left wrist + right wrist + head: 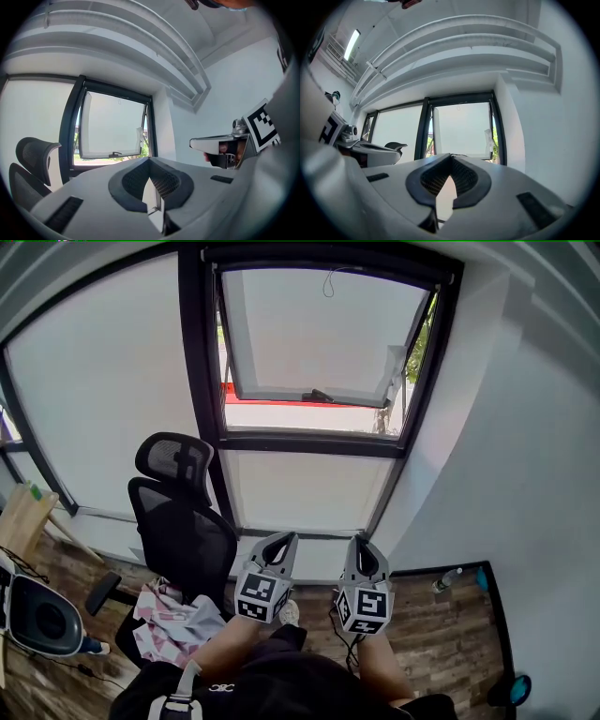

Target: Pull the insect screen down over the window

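The window (319,334) has a black frame, and its white sash is tilted open outward with a dark handle (319,395) on the lower rail. A thin pull cord (330,282) hangs from the dark screen housing (328,261) at the top. My left gripper (286,538) and right gripper (361,542) are held low, side by side, well below the window and pointing at it. Both are shut with nothing in them. The left gripper view has the window (112,131) beyond my shut left gripper (149,161). The right gripper view has the window (461,129) beyond my right gripper (451,157).
A black mesh office chair (178,521) stands left of the grippers, with patterned cloth (173,620) on its seat. A white wall (525,474) runs along the right. A bottle (448,579) lies on the wood floor at the right. Wooden furniture (23,512) stands far left.
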{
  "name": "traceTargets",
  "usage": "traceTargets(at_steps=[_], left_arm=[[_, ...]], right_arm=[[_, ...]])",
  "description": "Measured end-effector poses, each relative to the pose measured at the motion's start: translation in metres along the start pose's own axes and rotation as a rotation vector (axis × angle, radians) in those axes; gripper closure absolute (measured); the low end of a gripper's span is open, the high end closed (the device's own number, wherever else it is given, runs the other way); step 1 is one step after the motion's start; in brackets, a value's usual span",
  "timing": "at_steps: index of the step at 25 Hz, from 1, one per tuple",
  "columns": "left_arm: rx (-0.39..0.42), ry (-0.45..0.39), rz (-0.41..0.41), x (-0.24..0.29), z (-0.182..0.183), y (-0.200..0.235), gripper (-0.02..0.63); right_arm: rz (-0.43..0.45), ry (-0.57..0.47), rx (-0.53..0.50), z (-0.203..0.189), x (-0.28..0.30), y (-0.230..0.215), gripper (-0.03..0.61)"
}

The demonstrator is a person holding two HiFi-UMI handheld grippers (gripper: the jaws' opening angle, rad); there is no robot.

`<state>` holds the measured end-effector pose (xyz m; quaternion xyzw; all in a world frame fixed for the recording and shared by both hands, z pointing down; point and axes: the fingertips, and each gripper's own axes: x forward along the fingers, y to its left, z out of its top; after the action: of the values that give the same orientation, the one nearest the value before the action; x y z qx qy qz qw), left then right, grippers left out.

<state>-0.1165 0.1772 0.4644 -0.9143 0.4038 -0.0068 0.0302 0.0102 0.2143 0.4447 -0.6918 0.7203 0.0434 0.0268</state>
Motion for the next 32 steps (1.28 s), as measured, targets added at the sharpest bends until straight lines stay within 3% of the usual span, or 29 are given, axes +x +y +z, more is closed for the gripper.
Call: traceTargets(at_steps=[14,25,32], left_arm=[[-0.026,0.051,-0.017,0.145,-0.02,0.078,0.607],[-0.043,0.062,0.02,0.258,-0.016,0.175,0.607],[-0.051,0.061,0.01,0.319,-0.013,0.212,0.607]], right_arm=[[-0.01,0.06,0.03,-0.036,0.155,-0.047,0.572],[0.027,0.081,0.02,-0.04,0.307,-0.061,0.572],[0.025,0.08,0.012,-0.04,0.376,-0.075,0.572]])
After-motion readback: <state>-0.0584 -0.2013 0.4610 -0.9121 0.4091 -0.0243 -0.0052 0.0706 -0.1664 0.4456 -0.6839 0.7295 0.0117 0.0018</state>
